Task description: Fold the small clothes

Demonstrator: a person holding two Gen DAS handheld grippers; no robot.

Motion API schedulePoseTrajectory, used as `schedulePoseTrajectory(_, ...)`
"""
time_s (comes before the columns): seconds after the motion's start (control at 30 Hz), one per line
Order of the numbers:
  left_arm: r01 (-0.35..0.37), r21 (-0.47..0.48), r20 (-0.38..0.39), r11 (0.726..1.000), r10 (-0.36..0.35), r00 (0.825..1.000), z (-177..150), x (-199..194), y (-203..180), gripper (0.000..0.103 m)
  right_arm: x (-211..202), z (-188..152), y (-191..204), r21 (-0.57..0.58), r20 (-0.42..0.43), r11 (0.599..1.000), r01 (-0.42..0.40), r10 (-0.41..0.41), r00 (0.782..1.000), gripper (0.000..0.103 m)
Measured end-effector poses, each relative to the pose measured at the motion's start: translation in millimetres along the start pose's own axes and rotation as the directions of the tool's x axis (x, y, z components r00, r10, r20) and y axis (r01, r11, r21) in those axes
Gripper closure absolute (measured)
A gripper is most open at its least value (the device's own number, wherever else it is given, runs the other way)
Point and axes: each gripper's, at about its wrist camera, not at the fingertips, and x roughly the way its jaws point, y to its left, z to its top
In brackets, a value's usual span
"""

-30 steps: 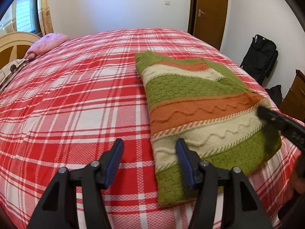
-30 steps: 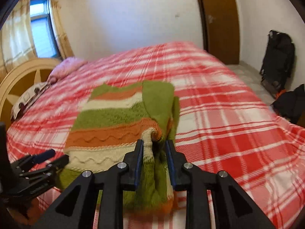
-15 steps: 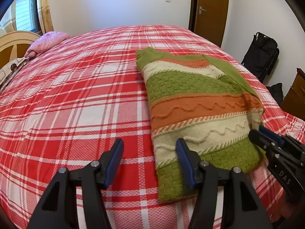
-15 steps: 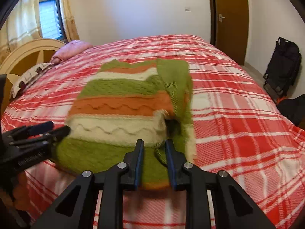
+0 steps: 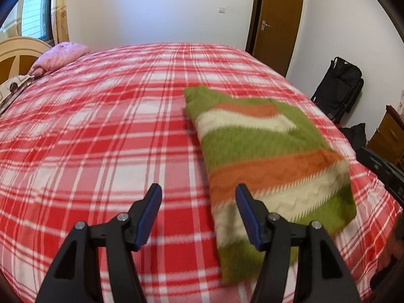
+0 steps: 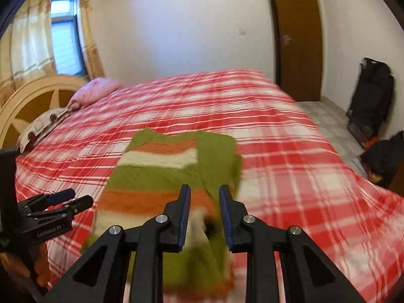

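A folded knit sweater (image 5: 265, 151) in green, orange and cream stripes lies flat on the red plaid bed cover (image 5: 101, 139). My left gripper (image 5: 198, 200) hovers at its near left edge. Its jaws are opening, with only the bed cover seen between them. In the right wrist view the sweater (image 6: 164, 174) is blurred and lies below my right gripper (image 6: 205, 203). Those jaws stand a narrow gap apart, and no cloth is pinched between them. The left gripper (image 6: 58, 199) shows at the left. The right gripper (image 5: 378, 166) shows just off the sweater's right edge.
A pink pillow (image 5: 60, 55) and a cream headboard (image 5: 15, 53) are at the far left. Right of the bed are a brown door (image 5: 277, 22), a black bag (image 5: 341, 88) on the floor and a wooden cabinet (image 5: 388, 136).
A second ago the sweater's right edge stood up between the right jaws; now it lies flat, and the right gripper has drawn back and up. The left gripper has risen a little.
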Motion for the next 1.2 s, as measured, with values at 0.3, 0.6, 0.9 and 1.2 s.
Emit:
schedulePoseTrajectory(0.3,0.009,-0.048,-0.085,0.999,-0.013,0.996,32.4,52.1,-12.5,0.04,96.4,1.9,-9.0,0.013,-0.127,1.0,0.022,-0.02,0.992,0.079)
schedulePoseTrajectory(0.6,-0.035,-0.005,-0.064,0.999,0.034,0.997,35.8,76.0,-23.2,0.017,103.3,5.4,-28.9,0.115,-0.08,0.993,-0.015,0.025,0.997,0.079)
schedulePoseTrajectory(0.9,-0.037,0.011,-0.075,0.999,0.037,0.996,35.4,82.9,-20.2,0.007,76.9,-11.9,-40.6,0.178,-0.066,0.984,-0.02,0.033,0.997,0.078)
schedulePoseTrajectory(1.2,0.128,-0.154,-0.07,0.98,-0.14,0.988,44.8,69.6,7.9,0.007,41.4,-9.1,-60.7,0.364,0.03,0.923,-0.126,0.124,0.992,0.033)
